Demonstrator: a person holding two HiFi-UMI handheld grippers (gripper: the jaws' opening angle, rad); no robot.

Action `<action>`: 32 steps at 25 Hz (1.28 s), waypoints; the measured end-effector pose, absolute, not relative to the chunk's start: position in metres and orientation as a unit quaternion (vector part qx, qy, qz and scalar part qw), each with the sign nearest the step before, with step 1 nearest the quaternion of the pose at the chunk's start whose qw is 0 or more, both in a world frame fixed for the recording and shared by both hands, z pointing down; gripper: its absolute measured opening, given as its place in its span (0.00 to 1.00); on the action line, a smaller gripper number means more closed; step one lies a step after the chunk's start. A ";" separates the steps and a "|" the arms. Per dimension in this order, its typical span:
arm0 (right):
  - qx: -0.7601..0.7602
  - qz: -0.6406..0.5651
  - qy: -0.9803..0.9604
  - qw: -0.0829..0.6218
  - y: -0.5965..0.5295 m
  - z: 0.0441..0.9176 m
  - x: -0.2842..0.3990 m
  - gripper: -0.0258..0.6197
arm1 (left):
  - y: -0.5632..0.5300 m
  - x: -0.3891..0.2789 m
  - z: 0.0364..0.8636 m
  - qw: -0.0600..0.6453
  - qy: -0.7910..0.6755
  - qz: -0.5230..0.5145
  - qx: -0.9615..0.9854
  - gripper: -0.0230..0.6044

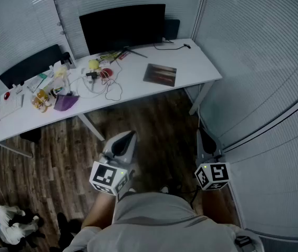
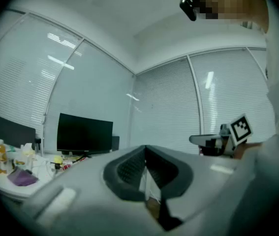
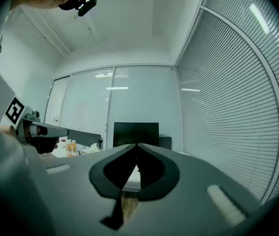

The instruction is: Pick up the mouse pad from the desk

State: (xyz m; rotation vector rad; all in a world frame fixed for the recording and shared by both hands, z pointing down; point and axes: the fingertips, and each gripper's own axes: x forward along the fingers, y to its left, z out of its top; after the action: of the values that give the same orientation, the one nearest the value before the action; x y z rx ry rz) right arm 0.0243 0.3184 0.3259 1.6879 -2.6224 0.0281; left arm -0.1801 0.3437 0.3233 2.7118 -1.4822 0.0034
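Observation:
The mouse pad (image 1: 160, 74), a dark brownish rectangle, lies flat on the right half of the white desk (image 1: 196, 62), in front of the black monitor (image 1: 122, 28). Both grippers are held level over the wooden floor, well short of the desk. My left gripper (image 1: 129, 136) is shut with nothing between its jaws; in its own view the tips (image 2: 145, 149) meet. My right gripper (image 1: 203, 133) is shut and empty too, its tips (image 3: 137, 145) touching. The monitor (image 3: 136, 134) shows ahead of the right gripper. The pad itself does not show in either gripper view.
Clutter covers the desk's left half: a purple cloth (image 1: 64, 102), bottles (image 1: 41, 100), white cables (image 1: 104, 88), a yellow item (image 1: 93, 64). A black chair (image 1: 30, 66) stands behind. Blind-covered glass walls (image 1: 259, 62) close the right side. White desk legs (image 1: 92, 127) stand ahead of me.

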 end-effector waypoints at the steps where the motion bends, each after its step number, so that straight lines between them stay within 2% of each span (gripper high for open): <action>1: 0.540 0.010 -0.842 0.011 0.316 0.326 0.022 0.05 | 0.342 -0.181 0.322 0.024 -0.479 0.001 0.878 0.04; 10: 0.533 0.015 -0.846 0.008 0.308 0.331 0.018 0.05 | 0.333 -0.178 0.328 0.029 -0.473 0.005 0.881 0.04; 17: 0.529 0.043 -0.848 -0.021 0.303 0.335 0.044 0.05 | 0.324 -0.156 0.329 0.031 -0.469 0.010 0.883 0.04; 32: 0.525 0.083 -0.847 -0.007 0.300 0.381 0.152 0.05 | 0.312 -0.036 0.361 0.044 -0.446 0.030 0.894 0.04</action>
State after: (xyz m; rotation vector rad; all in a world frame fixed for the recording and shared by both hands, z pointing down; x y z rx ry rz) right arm 0.1521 0.3001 0.3809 1.6574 -2.6714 0.2631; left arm -0.0361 0.3119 0.3607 2.7314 -1.3625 0.0921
